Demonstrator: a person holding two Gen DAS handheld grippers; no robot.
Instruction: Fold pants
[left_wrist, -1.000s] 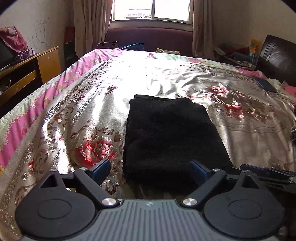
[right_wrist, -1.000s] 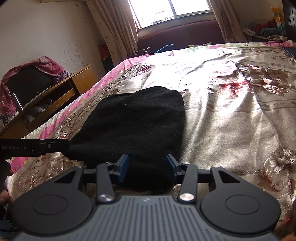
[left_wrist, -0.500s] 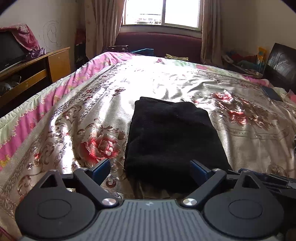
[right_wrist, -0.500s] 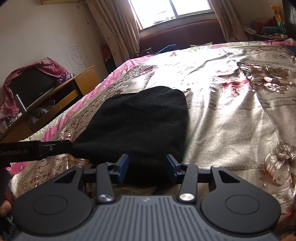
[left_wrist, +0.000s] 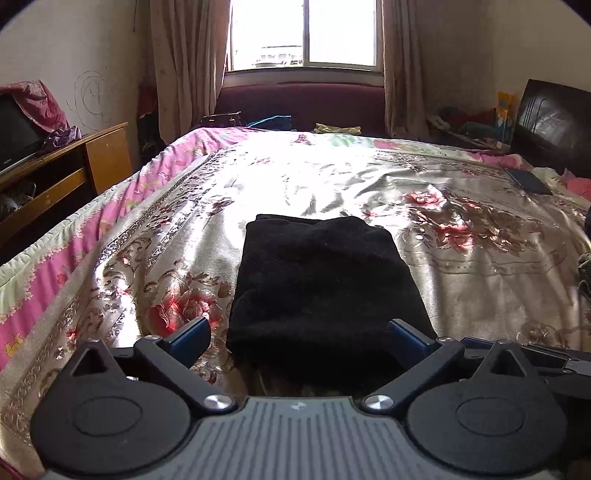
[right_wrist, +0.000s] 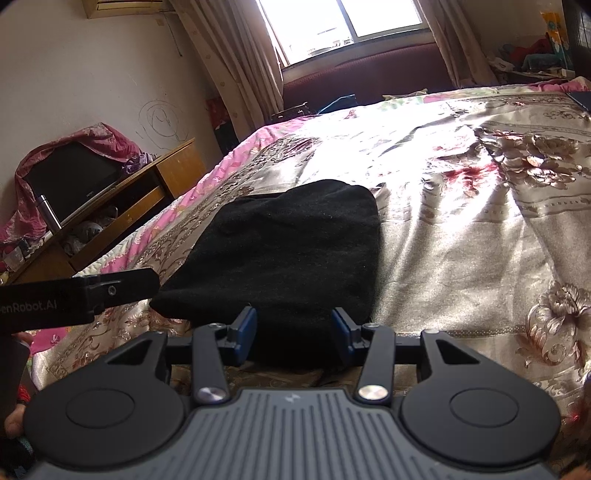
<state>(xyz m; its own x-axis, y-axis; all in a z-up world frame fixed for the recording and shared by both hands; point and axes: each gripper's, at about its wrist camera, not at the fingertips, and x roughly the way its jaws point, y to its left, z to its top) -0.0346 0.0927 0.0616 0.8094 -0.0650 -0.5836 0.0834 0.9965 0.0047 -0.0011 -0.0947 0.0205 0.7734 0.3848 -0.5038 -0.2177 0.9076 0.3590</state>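
Black pants (left_wrist: 321, 280) lie folded in a compact rectangle on the floral bedspread (left_wrist: 461, 266). They also show in the right wrist view (right_wrist: 288, 251). My left gripper (left_wrist: 301, 334) is open and empty, its blue fingertips wide apart just short of the pants' near edge. My right gripper (right_wrist: 294, 325) is open and empty, its fingertips either side of the pants' near edge. The left gripper's body shows as a black bar (right_wrist: 77, 291) at the left of the right wrist view.
A wooden TV stand (left_wrist: 55, 177) with a television stands left of the bed. A dark flat object (left_wrist: 528, 181) lies on the bed at far right. A window with curtains (left_wrist: 303, 37) and a maroon sofa (left_wrist: 303, 103) are behind the bed.
Both grippers have pulled back and lifted slightly from the folded pants. The pants lie still.
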